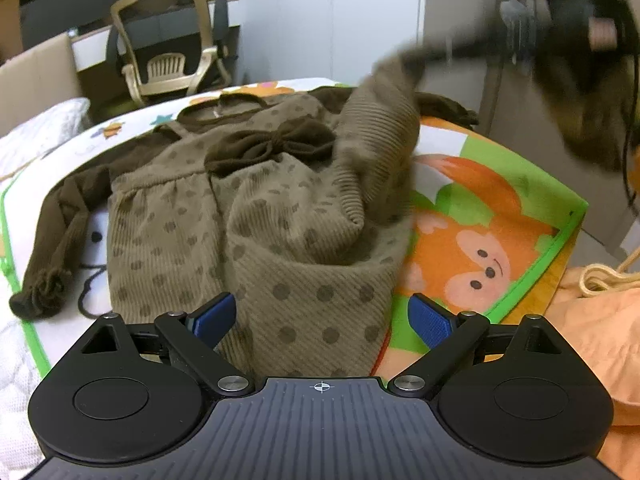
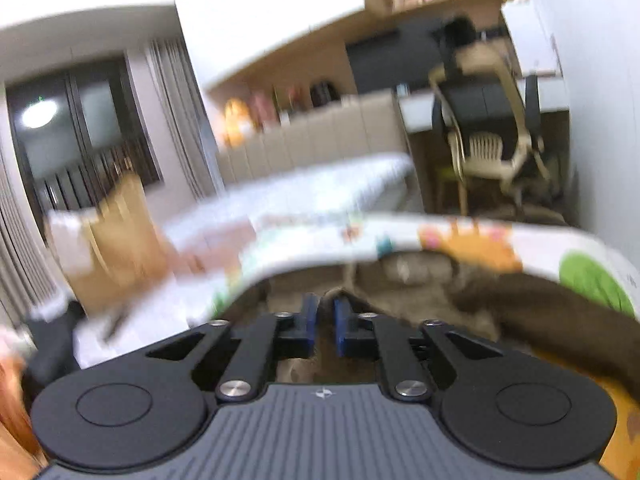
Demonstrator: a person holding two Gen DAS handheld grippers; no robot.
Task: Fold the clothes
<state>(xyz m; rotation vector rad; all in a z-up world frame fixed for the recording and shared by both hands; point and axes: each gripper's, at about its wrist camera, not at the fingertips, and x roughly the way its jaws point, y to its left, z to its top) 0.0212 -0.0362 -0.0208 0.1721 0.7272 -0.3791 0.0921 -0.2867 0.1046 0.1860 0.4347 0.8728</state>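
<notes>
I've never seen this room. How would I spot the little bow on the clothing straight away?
Find the bright cartoon play mat with the orange fox and green border. On it lies a tan polka-dot dress with dark brown sleeves. The bow sits at the dress's chest, just below the neckline: plain dark brown and fuzzy, the only knotted shape among the dots.

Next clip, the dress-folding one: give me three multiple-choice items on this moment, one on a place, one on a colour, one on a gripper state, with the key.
1. Where does the dark bow sit?
A. on the dress's chest
B. on the desk chair
C. on the orange cloth

2. What colour are the dress sleeves?
A. green
B. dark brown
C. white

3. How do the two grippers stand?
A. both open
B. left shut, right open
C. left open, right shut on fabric

Key: A, the bow lies mid-chest on the dress; B, the sleeve is dark brown; C, the left gripper has its jaws wide apart above the hem, while the right gripper pinches dress cloth.
</notes>
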